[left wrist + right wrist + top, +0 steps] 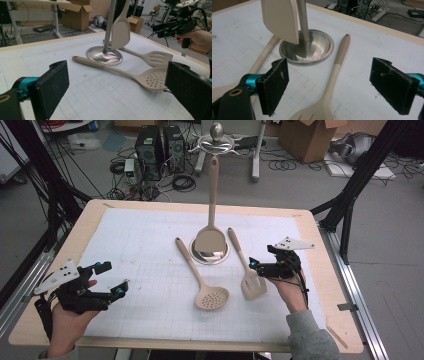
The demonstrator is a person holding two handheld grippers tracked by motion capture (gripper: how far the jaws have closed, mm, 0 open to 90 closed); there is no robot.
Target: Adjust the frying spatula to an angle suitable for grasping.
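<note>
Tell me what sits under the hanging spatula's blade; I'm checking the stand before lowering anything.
Under the hanging spatula is the stand's round metal base, a shiny shallow dish with the pole rising from its middle. In the high view the blade covers part of the dish.

Two hand-held tools, black-bodied. Left gripper [111,279]: grey three-cornered plate on top with dark dots, teal fittings at the roots of the jaws, black cable trailing along the wrist. Right gripper [253,265]: same black frame, same pale plate with dots, teal accents, black cable looping down beside the grey sleeve [310,335]. Close up: flat rectangular jaws faced with rough black padding, scuffed at the edges; a brass-ringed hole in the black bracket beside each teal piece.
</note>
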